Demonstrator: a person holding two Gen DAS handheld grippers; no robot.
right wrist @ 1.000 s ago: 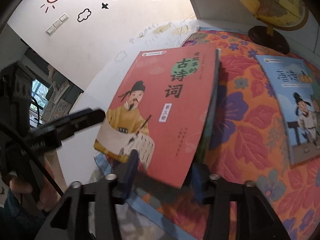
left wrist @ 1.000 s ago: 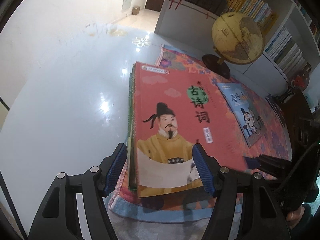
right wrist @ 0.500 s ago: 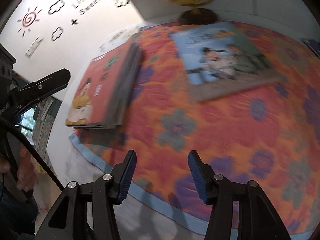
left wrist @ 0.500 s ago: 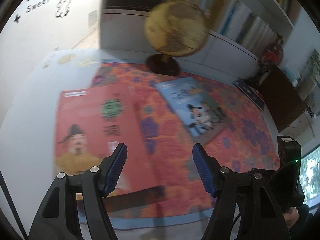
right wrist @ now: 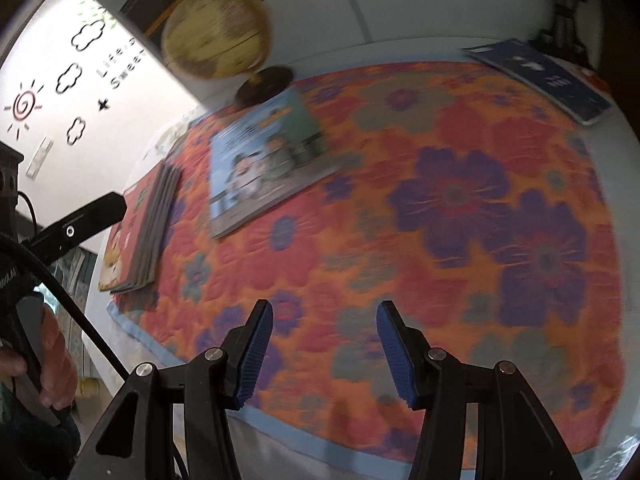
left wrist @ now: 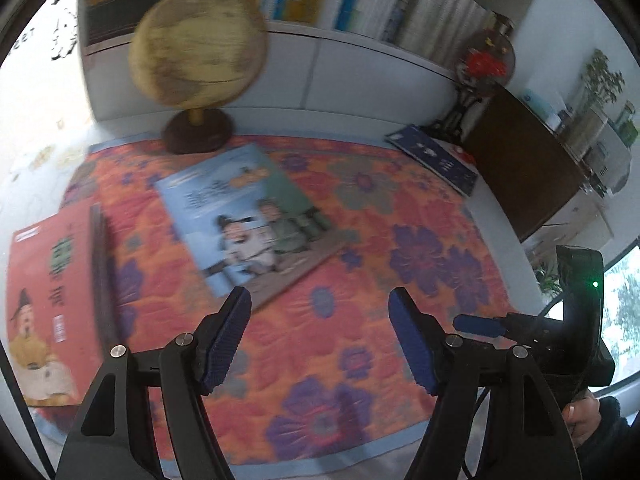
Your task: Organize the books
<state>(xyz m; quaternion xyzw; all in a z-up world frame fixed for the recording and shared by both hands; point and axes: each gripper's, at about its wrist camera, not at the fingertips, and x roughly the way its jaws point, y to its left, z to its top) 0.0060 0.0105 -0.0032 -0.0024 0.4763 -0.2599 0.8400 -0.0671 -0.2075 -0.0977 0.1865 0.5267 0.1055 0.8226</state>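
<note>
Books scattered on floral mat (left wrist: 432,216). Blue book (left wrist: 244,220) flat mid-mat, long axis diagonal, top toward globe (left wrist: 196,44). Red stack (left wrist: 52,300) at mat's left edge. Left gripper (left wrist: 318,338) and right gripper (right wrist: 324,354) both spread, empty.

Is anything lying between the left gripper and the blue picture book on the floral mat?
Nothing visible. The left gripper is open and empty, with only bare floral mat before the blue picture book.
</note>
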